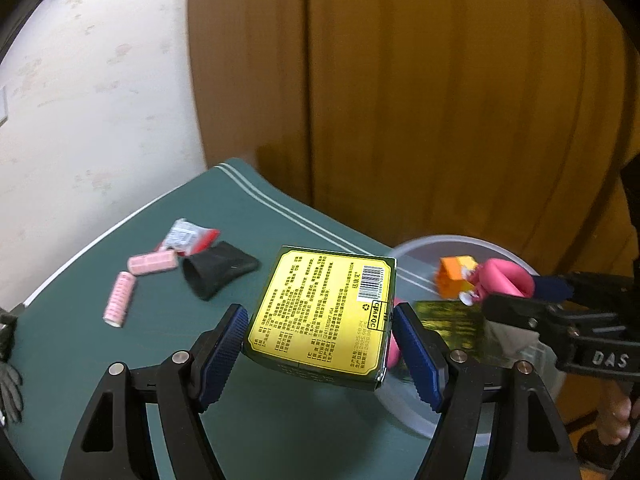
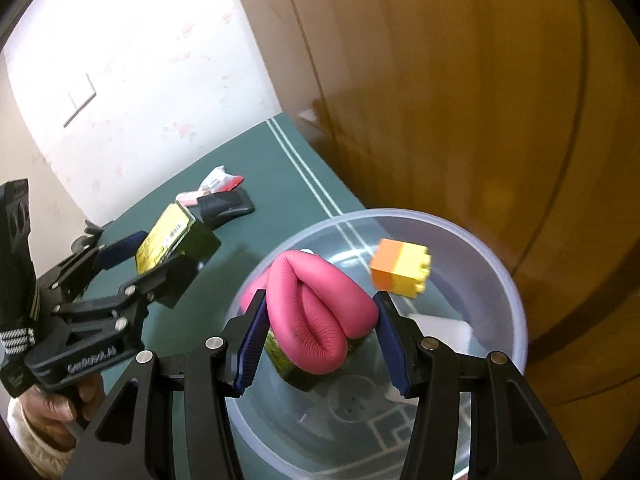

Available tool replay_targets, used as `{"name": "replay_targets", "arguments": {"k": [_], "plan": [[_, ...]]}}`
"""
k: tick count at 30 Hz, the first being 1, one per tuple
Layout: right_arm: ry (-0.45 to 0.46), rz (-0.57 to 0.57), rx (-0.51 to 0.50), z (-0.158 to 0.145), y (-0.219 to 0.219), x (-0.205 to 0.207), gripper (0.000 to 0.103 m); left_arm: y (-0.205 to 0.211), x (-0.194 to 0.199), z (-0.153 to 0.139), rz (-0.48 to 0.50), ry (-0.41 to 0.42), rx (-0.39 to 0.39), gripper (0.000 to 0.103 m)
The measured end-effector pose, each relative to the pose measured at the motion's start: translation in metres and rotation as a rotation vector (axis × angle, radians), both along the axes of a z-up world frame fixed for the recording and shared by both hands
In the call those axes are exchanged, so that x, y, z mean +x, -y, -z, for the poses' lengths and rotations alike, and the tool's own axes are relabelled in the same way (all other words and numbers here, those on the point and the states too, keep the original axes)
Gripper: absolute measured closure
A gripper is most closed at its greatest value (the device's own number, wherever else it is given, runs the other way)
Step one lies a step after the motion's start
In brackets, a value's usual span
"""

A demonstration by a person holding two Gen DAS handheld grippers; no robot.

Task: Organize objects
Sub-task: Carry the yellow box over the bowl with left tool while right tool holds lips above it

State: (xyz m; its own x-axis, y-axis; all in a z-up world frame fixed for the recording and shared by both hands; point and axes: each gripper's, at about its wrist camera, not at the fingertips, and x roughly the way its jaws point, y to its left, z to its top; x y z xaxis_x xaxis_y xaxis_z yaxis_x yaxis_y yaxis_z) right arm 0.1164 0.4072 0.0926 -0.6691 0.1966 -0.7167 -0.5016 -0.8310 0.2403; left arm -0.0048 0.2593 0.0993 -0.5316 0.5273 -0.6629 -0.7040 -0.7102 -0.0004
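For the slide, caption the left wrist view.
Left gripper carries a green box toward the clear bowl.

we see a green box with a yellow printed label (image 1: 320, 314) tilted above the green table, a folded pink foam roll (image 2: 320, 312) over the clear plastic bowl (image 2: 500, 280), an orange-and-yellow block (image 2: 400, 270) inside it, two pink rollers (image 1: 136, 280) lying on the cloth

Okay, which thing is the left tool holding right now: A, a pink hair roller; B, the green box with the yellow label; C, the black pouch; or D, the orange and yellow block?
B: the left tool has its pads pressed on both sides of the green box with the yellow label, lifted off the table.
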Motion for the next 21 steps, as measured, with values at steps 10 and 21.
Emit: {"name": "replay_targets", "arguments": {"k": [10, 21], "plan": [[0.023, 0.037, -0.029, 0.013, -0.007, 0.028, 0.050, -0.021, 0.024, 0.001, 0.083, 0.014, 0.000, 0.025], [0.051, 0.040, -0.014, 0.024, -0.003, 0.045, 0.050, -0.059, 0.026, -0.003, 0.182, 0.039, -0.006, 0.025]]}}
